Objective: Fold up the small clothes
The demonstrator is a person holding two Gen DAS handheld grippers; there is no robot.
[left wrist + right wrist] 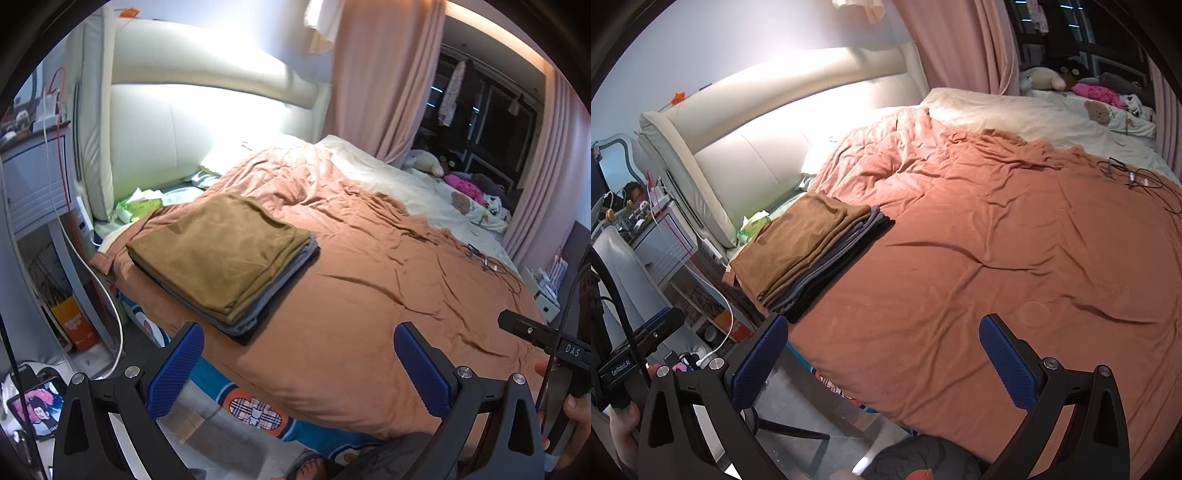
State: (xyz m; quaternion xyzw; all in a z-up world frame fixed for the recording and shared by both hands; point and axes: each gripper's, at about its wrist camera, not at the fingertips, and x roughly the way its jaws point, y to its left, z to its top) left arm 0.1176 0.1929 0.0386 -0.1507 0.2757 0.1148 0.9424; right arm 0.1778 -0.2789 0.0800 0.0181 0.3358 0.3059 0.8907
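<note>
Honestly, the bed is where trouble would start: its rust-coloured cover is wrinkled all over, and if I lay a small garment on those ridges the creases could print through and skew a fold. Seen from my left tool's camera, the flattest open stretch runs from the centre out toward 3 o'clock, and that is where I judge there is most room to work. The near edge of the bed curves from 7 to 5 o'clock just ahead of both tools, so anything dragged my way could slide off onto the floor.

Next, the folded stack, an olive piece on top of grey and black ones, sits at about 10 o'clock, close to the bed's corner on the headboard side. A careless sweep of my left tool could nudge it over that corner, I think.

I see no unfolded garment within reach; the next piece may be out of frame.

Smaller, a tangle of cables lies on the cover at 2 o'clock in the right camera, well apart from the stack, and a fingertip could snag it.

My left tool is spread wide and holds nothing; my right tool is likewise spread and bare.
</note>
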